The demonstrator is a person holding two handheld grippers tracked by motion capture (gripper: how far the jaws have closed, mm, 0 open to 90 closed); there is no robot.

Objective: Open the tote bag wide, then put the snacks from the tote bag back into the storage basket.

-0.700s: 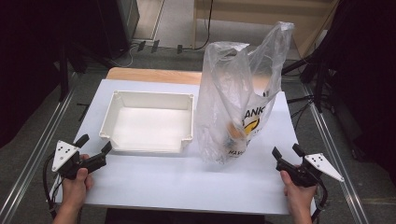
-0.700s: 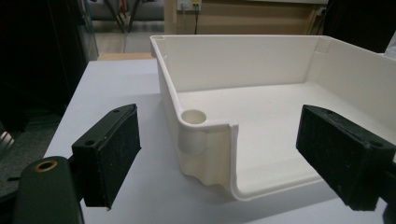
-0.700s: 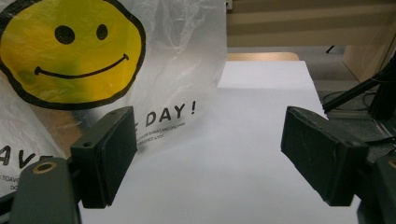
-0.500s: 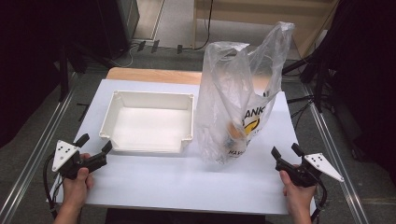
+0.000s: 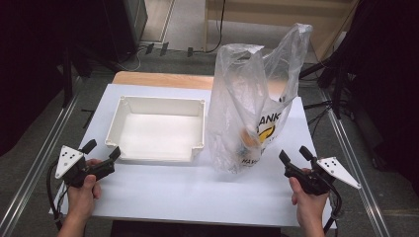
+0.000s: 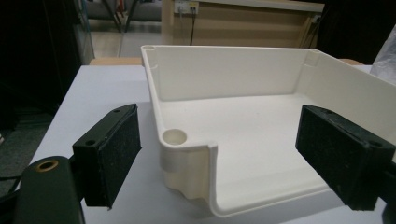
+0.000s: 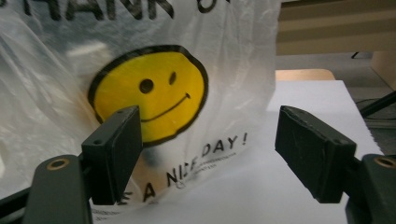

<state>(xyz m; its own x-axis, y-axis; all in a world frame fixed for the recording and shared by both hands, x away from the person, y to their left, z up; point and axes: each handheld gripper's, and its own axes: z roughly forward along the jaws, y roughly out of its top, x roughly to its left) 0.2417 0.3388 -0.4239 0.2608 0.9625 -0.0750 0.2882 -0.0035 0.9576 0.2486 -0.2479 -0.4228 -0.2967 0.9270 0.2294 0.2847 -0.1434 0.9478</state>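
Tongs being held wide apart, nothing gripped.
Plastic bag (image 5: 252,118) is standing on the tabletop (image 5: 197,182) beside the white tray (image 5: 158,129); its orange contents are being blurred, its print being read through the right tongs (image 7: 208,154), left tongs (image 6: 219,154) facing the tray.

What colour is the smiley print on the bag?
Yellow with black outline and features, on the clear plastic bag; clearest in the right gripper view.

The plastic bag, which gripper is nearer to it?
Right. The right gripper sits just to the right of the plastic bag, apart from it. The left gripper is beyond the white tray.
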